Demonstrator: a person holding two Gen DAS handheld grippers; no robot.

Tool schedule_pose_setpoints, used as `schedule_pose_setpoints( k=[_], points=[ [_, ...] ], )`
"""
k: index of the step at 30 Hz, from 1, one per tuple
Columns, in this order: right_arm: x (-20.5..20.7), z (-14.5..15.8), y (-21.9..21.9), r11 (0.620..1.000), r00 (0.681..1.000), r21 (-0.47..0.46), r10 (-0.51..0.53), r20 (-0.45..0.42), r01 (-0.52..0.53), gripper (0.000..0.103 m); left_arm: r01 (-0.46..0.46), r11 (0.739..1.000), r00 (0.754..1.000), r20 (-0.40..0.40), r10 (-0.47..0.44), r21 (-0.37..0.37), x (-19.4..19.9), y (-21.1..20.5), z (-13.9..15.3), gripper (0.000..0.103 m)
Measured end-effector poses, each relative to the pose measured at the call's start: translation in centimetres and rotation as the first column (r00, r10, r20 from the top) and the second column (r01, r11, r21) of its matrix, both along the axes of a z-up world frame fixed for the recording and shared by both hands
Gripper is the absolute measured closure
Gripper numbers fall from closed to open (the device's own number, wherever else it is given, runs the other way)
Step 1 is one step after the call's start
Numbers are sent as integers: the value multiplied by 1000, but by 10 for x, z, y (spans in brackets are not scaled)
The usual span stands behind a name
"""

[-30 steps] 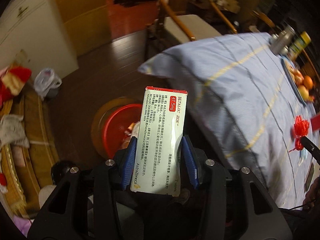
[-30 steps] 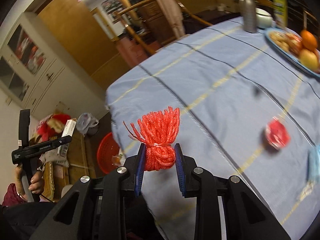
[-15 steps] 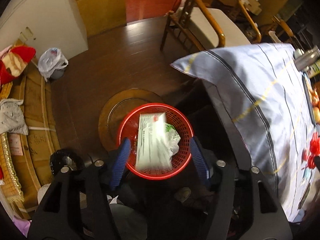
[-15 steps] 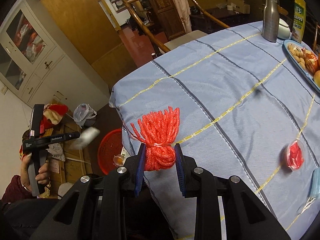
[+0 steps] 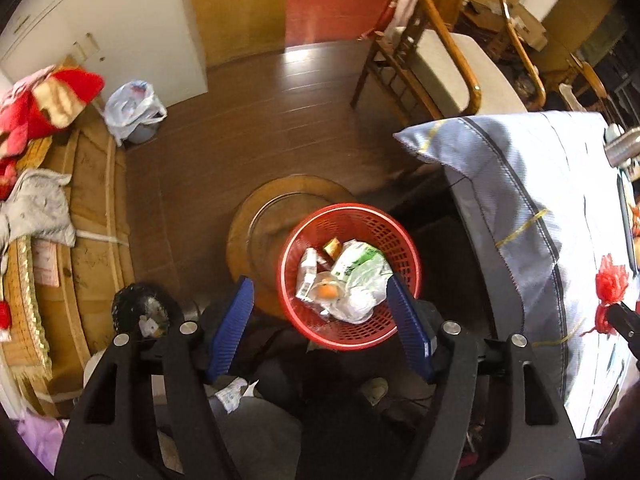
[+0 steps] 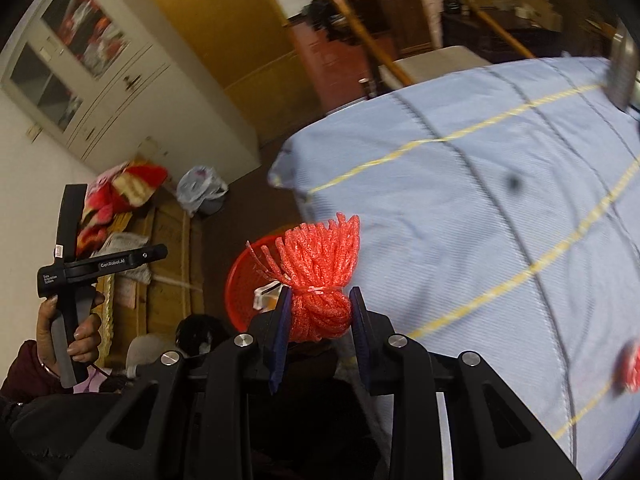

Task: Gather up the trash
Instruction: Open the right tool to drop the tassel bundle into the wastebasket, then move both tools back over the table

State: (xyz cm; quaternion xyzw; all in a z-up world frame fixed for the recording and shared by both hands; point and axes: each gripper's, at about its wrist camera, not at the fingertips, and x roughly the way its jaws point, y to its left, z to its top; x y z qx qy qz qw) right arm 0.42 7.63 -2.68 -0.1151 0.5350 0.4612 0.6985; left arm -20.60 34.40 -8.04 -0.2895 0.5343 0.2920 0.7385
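A: Where's the left gripper (image 5: 320,322)?
B: Pointing steeply down over the red basket (image 5: 404,236) on the floor, jaws opening, nothing between them; trash lies inside.
A: And the right gripper (image 6: 320,320)?
B: Tilted down beside the tablecloth (image 6: 500,240), clamping the red foam net bundle (image 6: 320,276).

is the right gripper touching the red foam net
Touching. The right wrist view shows the right gripper with both blue fingers pressed against the sides of the bunched red foam net, no gap on either side.
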Motion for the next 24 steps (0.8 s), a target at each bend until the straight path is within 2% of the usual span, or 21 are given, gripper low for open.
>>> schedule_pose_setpoints(
  k=[8,14,15,16,17,20,24],
  points=[
    [-24,-10,67,984,983,-4,178,-32,-178,74,-79,997,997,-6,79,7,-42,6,5,35],
    [-45,-11,131,950,949,0,313,-36,-313,72,-140,990,990,-7,140,9,-67,19,5,35],
    [-47,-10,139,947,946,5,322,-37,-323,69,-151,989,989,-9,151,11,-70,22,5,35],
    [-47,-10,148,943,942,10,332,-43,-332,60,-161,987,987,-11,161,11,-72,25,4,35],
    [-48,-9,157,942,941,15,336,-44,-336,56,-167,986,986,-11,167,9,-76,29,4,35],
    [-46,-5,170,941,940,15,339,-35,-339,55,-177,984,984,-9,177,-1,-76,37,2,35],
    [-38,-2,164,951,950,-1,310,-26,-310,55,-155,988,988,1,155,-8,-64,42,1,35]
  ],
)
